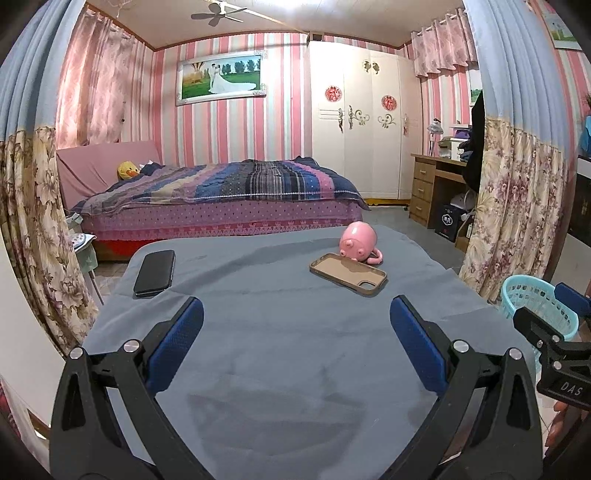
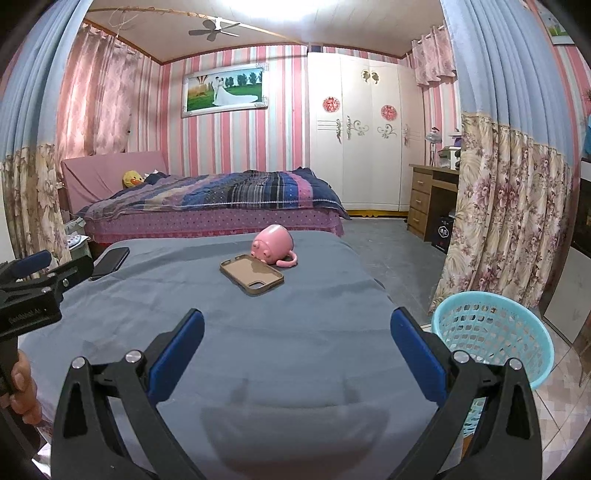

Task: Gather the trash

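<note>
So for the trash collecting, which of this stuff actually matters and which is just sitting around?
Part of the job:
- turquoise basket on the floor beside the table, likely the bin
- left hand-held gripper and right hand-held gripper, both open, holding nothing

Just lying about (no obvious trash visible on the cloth):
- black phone
- brown phone case
- pink mug, tipped over

Home bedroom. Made bed (image 1: pixel 221 192) with striped quilt, white wardrobe (image 1: pixel 360 125), framed wedding photo (image 1: pixel 221 78) on pink striped wallpaper, floral curtains (image 2: pixel 506 206), wooden desk (image 1: pixel 432 184) with drawers. Ceiling fan (image 2: pixel 214 28) overhead, probably; edge distortion is heavy.
</note>
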